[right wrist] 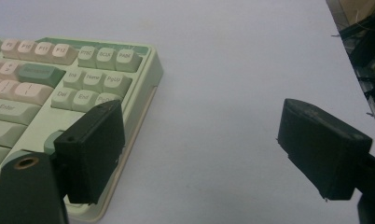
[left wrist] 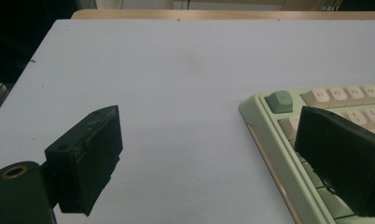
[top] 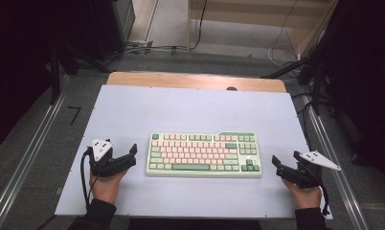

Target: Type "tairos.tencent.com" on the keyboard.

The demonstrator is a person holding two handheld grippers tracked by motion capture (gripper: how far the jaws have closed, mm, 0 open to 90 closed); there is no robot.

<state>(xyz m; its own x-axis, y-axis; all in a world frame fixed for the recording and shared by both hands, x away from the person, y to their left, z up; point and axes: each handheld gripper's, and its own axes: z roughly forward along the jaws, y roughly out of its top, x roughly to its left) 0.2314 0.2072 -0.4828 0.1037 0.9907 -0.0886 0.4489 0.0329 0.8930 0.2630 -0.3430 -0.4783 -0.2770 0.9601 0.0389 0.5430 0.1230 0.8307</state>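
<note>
Centred on the white table, the keyboard was untouched, flanked by the left gripper and right gripper, jaws apart and empty, all work judged left.

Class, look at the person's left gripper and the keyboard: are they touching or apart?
Apart. In the high view, bare table shows between the left gripper and the keyboard; its open jaws hold nothing.

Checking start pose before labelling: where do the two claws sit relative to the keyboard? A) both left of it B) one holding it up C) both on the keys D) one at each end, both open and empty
D: the left claw and right claw flank the keyboard with jaws apart and nothing between them.
</note>
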